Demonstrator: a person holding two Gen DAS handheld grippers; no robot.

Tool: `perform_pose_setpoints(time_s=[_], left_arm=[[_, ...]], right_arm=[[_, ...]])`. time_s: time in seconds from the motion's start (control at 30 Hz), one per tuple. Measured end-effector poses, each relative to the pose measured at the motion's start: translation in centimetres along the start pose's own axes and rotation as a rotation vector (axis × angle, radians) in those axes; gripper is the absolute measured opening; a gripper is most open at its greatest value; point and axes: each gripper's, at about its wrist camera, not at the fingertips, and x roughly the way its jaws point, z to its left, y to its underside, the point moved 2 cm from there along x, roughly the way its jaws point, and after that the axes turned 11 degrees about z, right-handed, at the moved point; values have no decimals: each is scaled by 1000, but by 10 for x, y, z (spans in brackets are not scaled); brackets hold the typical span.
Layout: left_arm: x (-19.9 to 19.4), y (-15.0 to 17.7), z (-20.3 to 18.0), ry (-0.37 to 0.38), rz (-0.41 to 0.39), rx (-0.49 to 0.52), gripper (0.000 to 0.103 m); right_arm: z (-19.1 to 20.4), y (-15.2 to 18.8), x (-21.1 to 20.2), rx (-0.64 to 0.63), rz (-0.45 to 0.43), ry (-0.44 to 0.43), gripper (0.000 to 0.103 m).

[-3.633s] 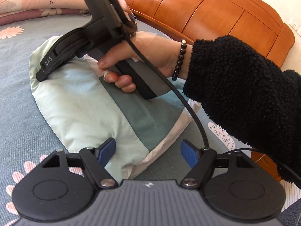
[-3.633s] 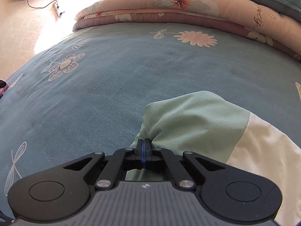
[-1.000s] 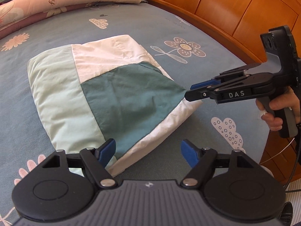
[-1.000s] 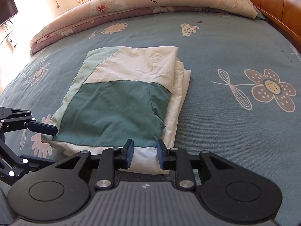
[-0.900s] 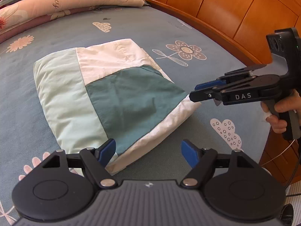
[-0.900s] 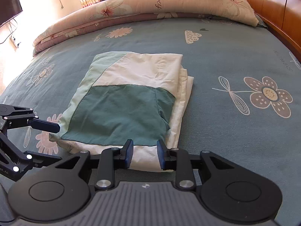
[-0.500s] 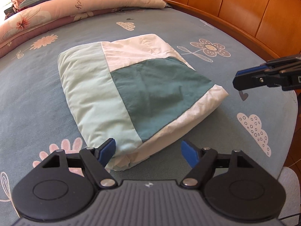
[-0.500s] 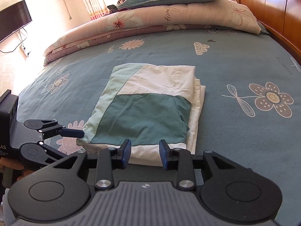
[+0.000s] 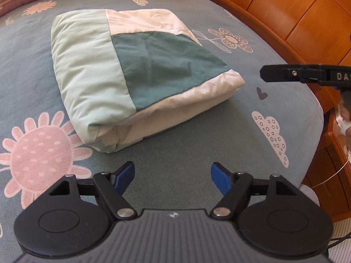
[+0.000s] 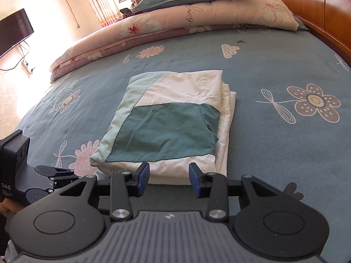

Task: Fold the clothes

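A: The right gripper (image 10: 169, 178) has let the folded garment (image 10: 166, 125) go; its jaws are opening, empty, and it has backed off.

B: The left gripper (image 9: 172, 176) gapes empty too, bundle lying ahead of both. Fold looks finished.

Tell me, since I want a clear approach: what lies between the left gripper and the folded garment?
Only bare bedsheet, as the left wrist view shows. The left gripper is open and empty, short of the garment.
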Motion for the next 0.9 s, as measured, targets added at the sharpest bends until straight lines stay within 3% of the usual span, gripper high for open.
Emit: perform_pose_setpoints(time_s=[0.17,0.27,0.43,0.53,0.7,0.73,0.77,0.9], left_arm=[[-41,-13,13,-30,-149,-36,77],[-43,-31,24,-47,-190,-76,77],[-5,-39,37,0,-113,-144,77],[-1,-29,26,-25,-132,-70,82],[-24,-25,23,14,-129,-70,82],[-30,-24,26,18,-141,-79,83],[-34,-24,30,3,-147,-90,83],[-33,-23,45,-172,-95,-153,83]], right_arm=[[-5,0,14,66,-16,-82,45],[0,-8,35,93,-21,-126,47],[-2,-13,70,139,11,-142,47],[-13,-5,76,164,24,-128,47],[-33,13,57,200,-1,-154,48],[-35,15,50,197,-13,-149,54],[-37,17,44,193,-26,-144,62],[-55,25,28,209,-54,-115,64]])
